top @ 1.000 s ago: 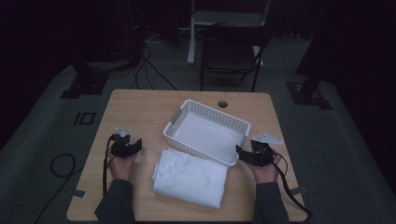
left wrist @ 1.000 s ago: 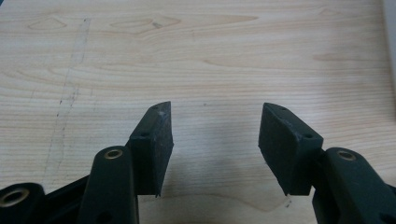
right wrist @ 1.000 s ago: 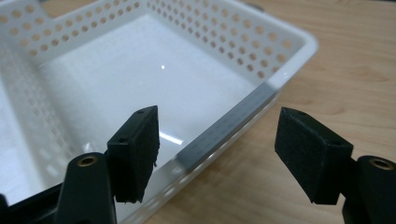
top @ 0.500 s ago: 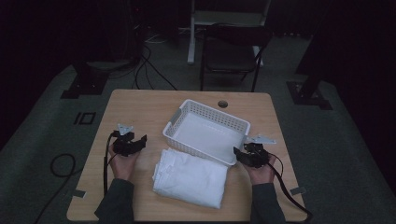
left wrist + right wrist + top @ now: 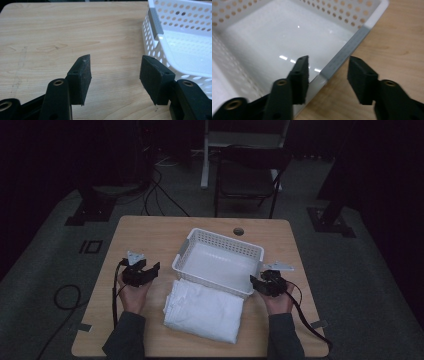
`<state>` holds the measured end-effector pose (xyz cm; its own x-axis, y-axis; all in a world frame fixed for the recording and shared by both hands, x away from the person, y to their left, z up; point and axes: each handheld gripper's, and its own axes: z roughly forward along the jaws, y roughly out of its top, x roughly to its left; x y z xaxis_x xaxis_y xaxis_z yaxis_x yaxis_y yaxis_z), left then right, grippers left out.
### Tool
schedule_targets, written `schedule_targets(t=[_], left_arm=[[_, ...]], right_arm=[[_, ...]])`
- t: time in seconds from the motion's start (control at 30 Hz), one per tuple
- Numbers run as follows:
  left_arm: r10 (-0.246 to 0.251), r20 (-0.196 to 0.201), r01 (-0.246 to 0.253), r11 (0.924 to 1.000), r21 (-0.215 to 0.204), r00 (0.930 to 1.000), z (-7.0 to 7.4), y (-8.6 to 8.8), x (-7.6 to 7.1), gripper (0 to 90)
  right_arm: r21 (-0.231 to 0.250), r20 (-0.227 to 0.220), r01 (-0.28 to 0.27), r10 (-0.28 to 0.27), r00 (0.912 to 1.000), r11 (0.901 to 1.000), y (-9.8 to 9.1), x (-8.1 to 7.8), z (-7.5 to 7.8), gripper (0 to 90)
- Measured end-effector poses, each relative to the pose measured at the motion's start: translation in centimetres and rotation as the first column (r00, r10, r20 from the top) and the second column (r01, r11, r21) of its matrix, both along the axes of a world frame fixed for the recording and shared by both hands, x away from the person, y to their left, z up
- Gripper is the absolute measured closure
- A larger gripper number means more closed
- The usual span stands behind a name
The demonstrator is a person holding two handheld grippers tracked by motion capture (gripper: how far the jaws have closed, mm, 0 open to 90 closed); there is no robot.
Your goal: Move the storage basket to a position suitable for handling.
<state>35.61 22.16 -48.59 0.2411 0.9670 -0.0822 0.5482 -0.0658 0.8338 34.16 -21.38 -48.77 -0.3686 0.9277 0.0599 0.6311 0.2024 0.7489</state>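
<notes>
The right claw [image 5: 328, 75] has just been closing astride the white perforated plastic basket's [image 5: 262, 37] rim, pads apart from it; the left claw [image 5: 115, 75] gapes empty beside the basket.

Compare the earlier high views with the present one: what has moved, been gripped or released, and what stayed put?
The right gripper has just been closing its jaws astride the white basket's rim, pads not pressing. The left gripper has edged toward the basket, open, holding nothing. Basket and folded white cloth stayed in place.
</notes>
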Motion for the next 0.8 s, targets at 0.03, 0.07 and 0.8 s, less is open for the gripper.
schedule_targets(t=[0.03, 0.07, 0.8], left_arm=[[-0.001, 0.005, 0.001, 1.0, -0.005, 1.0, 0.1, 0.0, -0.1, 41.9], [-0.003, 0.007, 0.003, 1.0, -0.009, 1.0, 0.3, 0.1, -0.1, 41.9], [-0.1, -0.003, 0.1, 0.9945, -0.029, 0.995, 0.4, -2.6, -0.1, 42.1]], right_arm=[[0.003, -0.011, -0.003, 0.003, 0.9999, 1.0, 0.2, -0.1, -0.1, 49.2], [-0.003, -0.011, -0.002, 0.002, 0.9999, 1.0, 0.3, -0.2, -0.2, 48.9], [-0.001, -0.023, -0.002, 0.002, 0.9997, 1.0, 1.1, -0.2, 0.0, 49.8]])
